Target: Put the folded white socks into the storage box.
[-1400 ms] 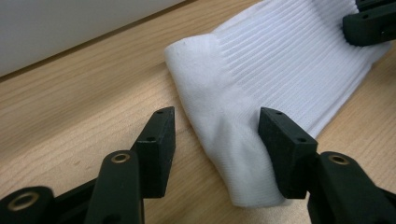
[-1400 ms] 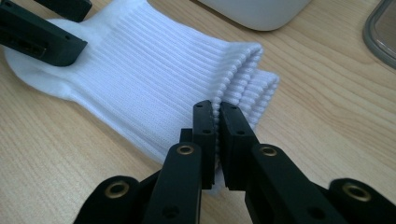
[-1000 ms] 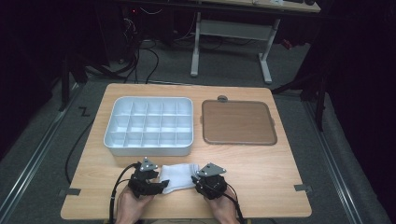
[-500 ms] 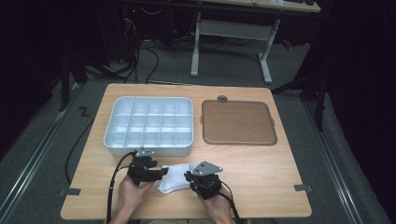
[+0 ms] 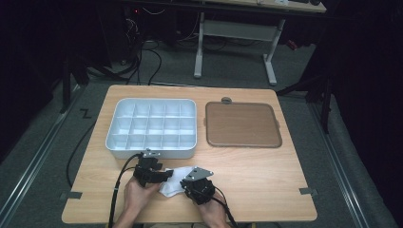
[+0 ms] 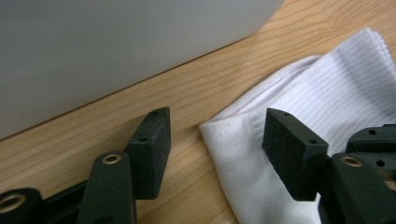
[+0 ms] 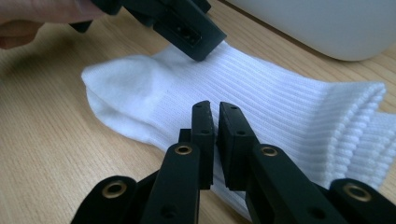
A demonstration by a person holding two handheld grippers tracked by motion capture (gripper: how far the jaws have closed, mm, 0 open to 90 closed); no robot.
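A white ribbed sock (image 5: 172,184) lies flat near the table's front edge, just in front of the white compartment tray (image 5: 142,151). My left gripper (image 5: 164,175) stands open at the sock's left end. In the left gripper view its jaws (image 6: 215,135) straddle the edge of the sock (image 6: 322,88): one pad over bare wood, the other over the fabric. My right gripper (image 5: 187,181) is on the sock's right side. In the right gripper view its jaws (image 7: 215,109) are shut together above the sock (image 7: 280,107), and no fabric shows between them.
A brown flat tray (image 5: 242,124) lies to the right of the compartment tray, whose wall (image 6: 116,46) stands close ahead of my left gripper. The wooden table (image 5: 266,175) has bare room at the front right. Cables trail back from both grippers.
The right gripper has slid left onto the sock. The left gripper has edged toward the compartment tray. The sock now looks shorter between them.
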